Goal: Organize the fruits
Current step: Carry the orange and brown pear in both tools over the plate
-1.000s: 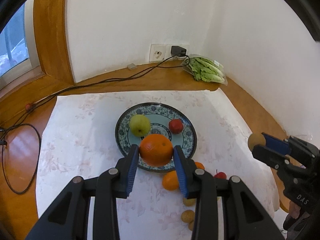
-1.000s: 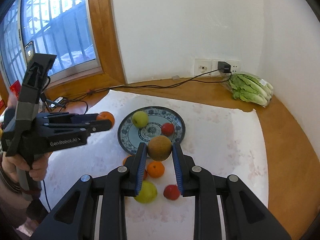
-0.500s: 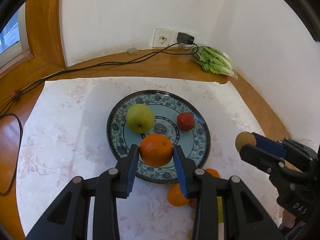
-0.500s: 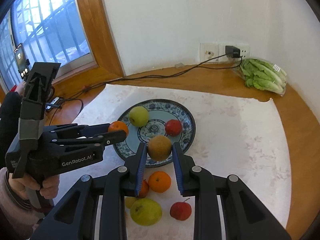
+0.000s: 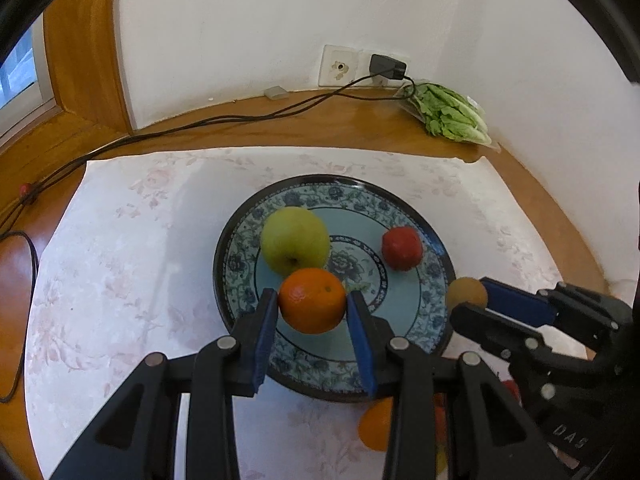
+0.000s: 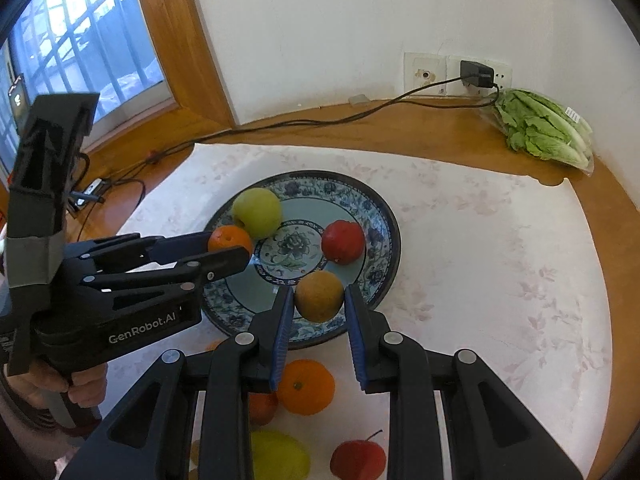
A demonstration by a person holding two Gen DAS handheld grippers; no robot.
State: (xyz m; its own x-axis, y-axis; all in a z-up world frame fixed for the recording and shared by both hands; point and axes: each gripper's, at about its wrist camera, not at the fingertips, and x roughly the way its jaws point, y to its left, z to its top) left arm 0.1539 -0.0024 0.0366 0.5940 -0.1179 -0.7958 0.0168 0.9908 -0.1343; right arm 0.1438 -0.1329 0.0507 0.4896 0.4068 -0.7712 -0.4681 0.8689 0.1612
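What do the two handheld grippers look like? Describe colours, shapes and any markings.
Both are matte black plastic with angular linkage arms, silver rivets and blue-padded jaws. The left gripper reads "GenRobot.AI" in white and carries a boxy black mount wrapped with grey tape. The right gripper shows embossed letters "DAS".

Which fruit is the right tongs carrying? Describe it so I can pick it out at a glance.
Start at the blue patterned plate on the white cloth. Over its near rim, the right tongs clamp a round brownish fruit. It is dull tan, unlike the orange in the left tongs and the green apple.
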